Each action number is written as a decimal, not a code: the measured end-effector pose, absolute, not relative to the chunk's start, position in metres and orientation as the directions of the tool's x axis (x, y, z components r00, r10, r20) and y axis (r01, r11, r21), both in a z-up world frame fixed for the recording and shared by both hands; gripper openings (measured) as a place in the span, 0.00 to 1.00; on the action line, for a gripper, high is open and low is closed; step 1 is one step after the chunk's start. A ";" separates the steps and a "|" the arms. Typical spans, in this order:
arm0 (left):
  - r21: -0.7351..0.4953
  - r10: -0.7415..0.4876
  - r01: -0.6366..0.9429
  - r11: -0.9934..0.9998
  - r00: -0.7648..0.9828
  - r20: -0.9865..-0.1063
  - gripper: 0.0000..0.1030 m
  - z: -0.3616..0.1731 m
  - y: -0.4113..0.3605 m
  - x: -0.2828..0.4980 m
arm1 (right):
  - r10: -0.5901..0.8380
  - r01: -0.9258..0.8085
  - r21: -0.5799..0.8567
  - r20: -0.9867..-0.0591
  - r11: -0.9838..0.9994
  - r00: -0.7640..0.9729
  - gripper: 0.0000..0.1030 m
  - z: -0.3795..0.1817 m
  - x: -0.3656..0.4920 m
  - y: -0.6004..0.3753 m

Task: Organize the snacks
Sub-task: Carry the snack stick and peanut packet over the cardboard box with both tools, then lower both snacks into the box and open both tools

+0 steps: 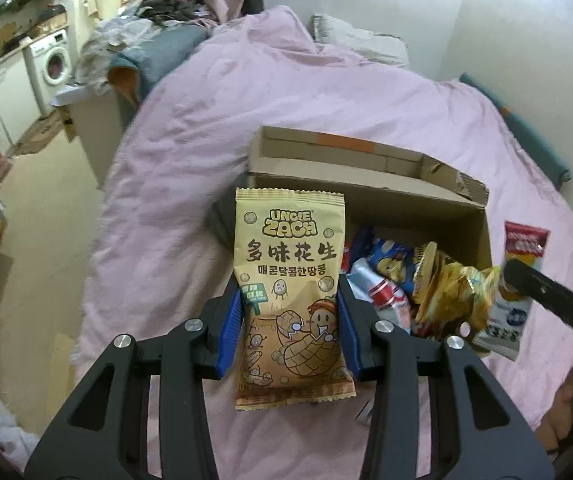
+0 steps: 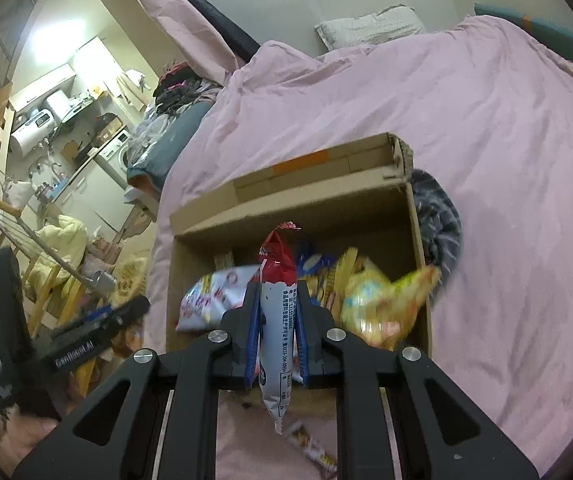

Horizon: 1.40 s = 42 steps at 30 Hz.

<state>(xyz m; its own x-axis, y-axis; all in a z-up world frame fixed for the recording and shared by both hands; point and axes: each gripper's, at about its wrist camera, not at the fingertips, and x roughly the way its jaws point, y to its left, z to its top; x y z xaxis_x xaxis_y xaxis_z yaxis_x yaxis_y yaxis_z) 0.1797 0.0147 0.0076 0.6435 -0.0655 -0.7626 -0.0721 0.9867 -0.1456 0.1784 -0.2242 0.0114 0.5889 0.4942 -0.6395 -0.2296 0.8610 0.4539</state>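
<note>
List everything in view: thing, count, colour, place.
Tan peanut packet: one, tan-orange, clamped in left gripper.
Slim white-and-red snack packet: one, clamped edge-on in right gripper.
Open brown cardboard box: one, on bed.
Loose snack packets in box: several, yellow, blue, white-red.
Small wrapper: one, on duvet before box.
Pink duvet: one, covering bed.
Grey pillow: one, against wall.
White washing machine: one, far left.
Grippers: two, black with blue pads.
</note>
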 end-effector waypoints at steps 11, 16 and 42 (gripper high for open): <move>-0.130 -0.057 -0.072 0.989 0.624 -0.779 0.37 -0.018 0.004 0.196 | 0.496 -0.201 0.473 -0.661 0.858 0.563 0.16 -0.018 0.197 -0.221; -0.095 -0.060 -0.020 0.995 0.640 -0.766 0.37 -0.019 -0.008 0.198 | 0.482 -0.165 0.478 -0.681 0.863 0.551 0.16 -0.028 0.205 -0.221; -0.172 -0.102 -0.056 0.983 0.618 -0.779 0.79 -0.016 0.003 0.199 | 0.508 -0.194 0.484 -0.687 0.853 0.519 0.20 -0.037 0.210 -0.206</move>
<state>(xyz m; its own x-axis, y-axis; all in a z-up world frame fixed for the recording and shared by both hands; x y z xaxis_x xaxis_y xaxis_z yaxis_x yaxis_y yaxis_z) 0.1994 0.0028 -0.0156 0.6184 -0.1015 -0.7793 -0.0555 0.9835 -0.1722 0.2099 -0.2058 -0.0375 0.5191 0.5081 -0.6873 -0.1940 0.8532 0.4842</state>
